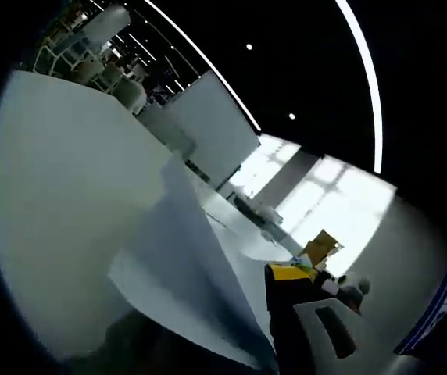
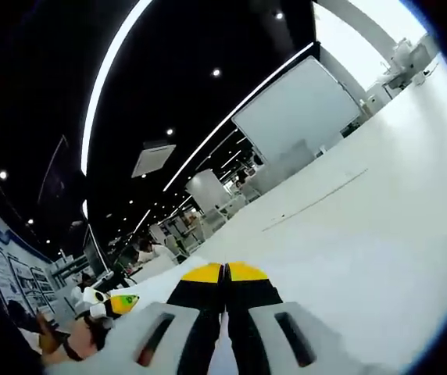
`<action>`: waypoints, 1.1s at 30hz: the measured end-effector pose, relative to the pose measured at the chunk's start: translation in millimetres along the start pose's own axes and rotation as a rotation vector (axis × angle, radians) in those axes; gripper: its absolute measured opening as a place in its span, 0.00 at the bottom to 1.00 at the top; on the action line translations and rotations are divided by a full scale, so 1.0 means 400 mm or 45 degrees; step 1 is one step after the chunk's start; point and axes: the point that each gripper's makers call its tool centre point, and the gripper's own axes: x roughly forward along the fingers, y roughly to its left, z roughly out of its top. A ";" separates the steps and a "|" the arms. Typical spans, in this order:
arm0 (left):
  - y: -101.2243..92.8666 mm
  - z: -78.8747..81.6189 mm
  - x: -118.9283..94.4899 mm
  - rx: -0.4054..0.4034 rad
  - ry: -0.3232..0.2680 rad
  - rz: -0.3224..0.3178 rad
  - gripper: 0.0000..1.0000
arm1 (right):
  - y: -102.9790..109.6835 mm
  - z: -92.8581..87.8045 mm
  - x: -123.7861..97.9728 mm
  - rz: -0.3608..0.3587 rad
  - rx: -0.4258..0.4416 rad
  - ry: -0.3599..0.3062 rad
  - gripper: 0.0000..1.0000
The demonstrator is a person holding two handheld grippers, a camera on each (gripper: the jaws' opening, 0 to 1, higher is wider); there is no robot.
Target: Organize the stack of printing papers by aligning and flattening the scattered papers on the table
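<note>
Papers [image 1: 184,266] lifted, draped across the lower centre of the left gripper view, over the white table [image 1: 59,180]. Left gripper's state impossible to tell behind the sheets. Right gripper [image 2: 225,273] at bottom centre, jaws pressed together, nothing visibly between. Risk: sheets sliding loose, creasing, fanning out further.

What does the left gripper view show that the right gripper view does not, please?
Left gripper view: a white paper sheet lifted and curving up off the white table. Right gripper view: the right tool, its yellow tips together, and a person's hand at lower left. Both: the table, a large white panel and bright ceiling light strips.
</note>
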 end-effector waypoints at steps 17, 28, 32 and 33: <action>-0.013 0.003 -0.003 -0.040 -0.022 -0.032 0.30 | 0.008 -0.014 -0.006 0.045 0.045 0.049 0.00; 0.002 0.015 0.001 -0.108 -0.026 -0.067 0.36 | 0.017 -0.021 -0.001 0.080 0.068 0.067 0.00; -0.003 0.015 0.001 -0.124 -0.027 -0.072 0.36 | 0.025 -0.020 0.002 0.095 0.041 0.066 0.00; -0.004 0.013 0.001 -0.119 -0.026 -0.069 0.35 | 0.024 -0.020 0.002 0.095 0.042 0.066 0.00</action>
